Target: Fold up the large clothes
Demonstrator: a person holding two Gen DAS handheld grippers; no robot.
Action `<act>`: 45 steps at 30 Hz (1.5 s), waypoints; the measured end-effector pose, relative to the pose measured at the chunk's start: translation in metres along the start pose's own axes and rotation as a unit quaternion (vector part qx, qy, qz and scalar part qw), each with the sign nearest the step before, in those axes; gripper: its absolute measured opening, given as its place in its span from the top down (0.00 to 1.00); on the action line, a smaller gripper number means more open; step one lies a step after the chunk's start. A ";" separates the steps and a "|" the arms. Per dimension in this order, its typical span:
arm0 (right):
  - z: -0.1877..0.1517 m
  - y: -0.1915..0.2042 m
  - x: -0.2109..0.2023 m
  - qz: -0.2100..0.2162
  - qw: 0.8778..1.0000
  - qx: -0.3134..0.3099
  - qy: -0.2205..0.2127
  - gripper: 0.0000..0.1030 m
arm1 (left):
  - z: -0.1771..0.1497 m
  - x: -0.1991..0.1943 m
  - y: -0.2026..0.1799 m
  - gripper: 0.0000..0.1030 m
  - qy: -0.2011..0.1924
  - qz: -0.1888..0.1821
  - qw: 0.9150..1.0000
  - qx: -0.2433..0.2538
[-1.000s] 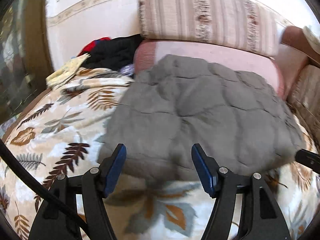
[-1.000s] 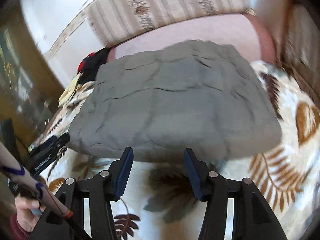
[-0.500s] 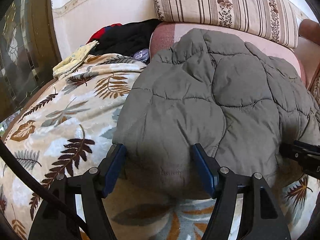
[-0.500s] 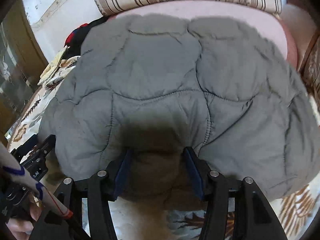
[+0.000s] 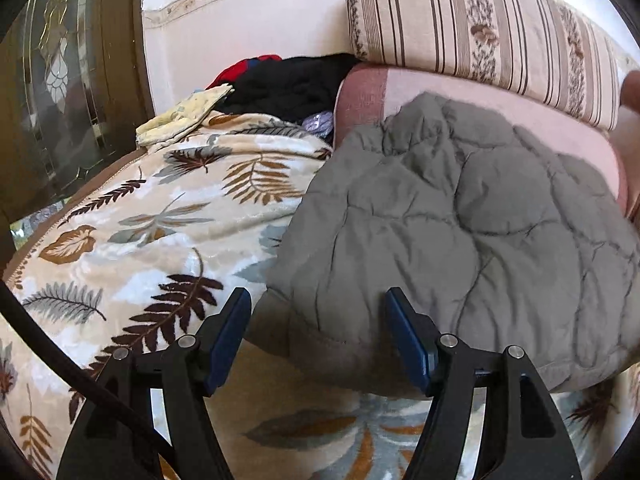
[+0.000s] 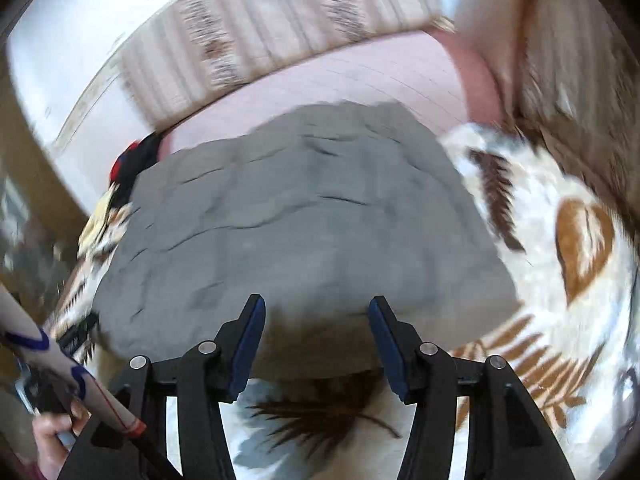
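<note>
Plainly the grey quilted jacket (image 5: 460,232), lying on the leaf-print blanket (image 5: 132,240) just ahead of the released left claw (image 5: 318,332) and released right claw (image 6: 316,340), looks soft, puffy and light, best pinched along its near hem.

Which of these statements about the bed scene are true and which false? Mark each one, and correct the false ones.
1. The grey quilted garment lies on a leaf-patterned blanket. True.
2. The left gripper is clamped shut on the garment. False: its jaws stand open, the pads apart from the fabric.
3. A striped cushion sits behind the garment. True.
4. The dark clothes pile rests on top of the garment. False: it lies apart, by the wall.
5. The right gripper is open. True.
</note>
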State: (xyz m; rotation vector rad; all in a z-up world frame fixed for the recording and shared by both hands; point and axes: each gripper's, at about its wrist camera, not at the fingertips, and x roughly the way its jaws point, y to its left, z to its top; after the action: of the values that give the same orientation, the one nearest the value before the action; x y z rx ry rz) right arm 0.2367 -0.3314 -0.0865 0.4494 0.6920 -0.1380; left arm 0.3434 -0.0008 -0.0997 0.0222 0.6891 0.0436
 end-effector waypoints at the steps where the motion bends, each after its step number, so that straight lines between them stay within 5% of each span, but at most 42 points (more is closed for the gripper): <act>1: 0.000 -0.009 0.005 0.003 1.000 0.010 0.001 0.43 | -0.002 0.003 -0.001 0.34 0.004 0.001 1.000 0.002; 12: -0.005 -0.038 0.033 0.036 0.999 0.027 0.031 0.44 | -0.005 0.011 -0.011 0.31 -0.016 0.012 0.999 0.044; 16: 0.007 -0.050 0.003 0.064 0.995 0.070 -0.017 0.44 | 0.004 0.003 0.011 0.31 -0.031 0.003 1.000 0.003; 18: 0.011 -0.063 -0.005 0.040 0.995 0.084 -0.038 0.44 | 0.006 0.008 0.023 0.31 -0.021 0.002 1.000 -0.019; 22: 0.006 -0.086 0.008 0.015 0.992 0.127 -0.011 0.66 | 0.001 0.026 0.025 0.31 0.017 0.001 1.000 -0.026; 28: 0.004 -0.094 0.010 0.036 0.987 0.154 -0.006 0.66 | 0.008 0.022 0.033 0.28 0.018 -0.017 0.999 -0.032; 32: 0.008 -0.094 -0.011 0.001 0.987 0.152 -0.056 0.37 | 0.012 0.021 0.066 0.23 0.030 -0.027 0.993 -0.107; 38: 0.006 -0.098 -0.012 -0.003 0.985 0.161 -0.057 0.50 | 0.008 0.027 0.072 0.23 0.046 -0.010 0.992 -0.114; 45: 0.000 -0.111 -0.002 -0.018 0.983 0.182 -0.030 0.47 | 0.005 0.034 0.064 0.23 0.059 0.008 0.995 -0.083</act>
State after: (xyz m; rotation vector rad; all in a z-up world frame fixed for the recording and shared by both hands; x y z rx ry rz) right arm 0.2054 -0.4307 -0.1252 0.7810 0.6176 -0.3151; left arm 0.3712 0.0647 -0.1153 -0.1361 0.8026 0.1177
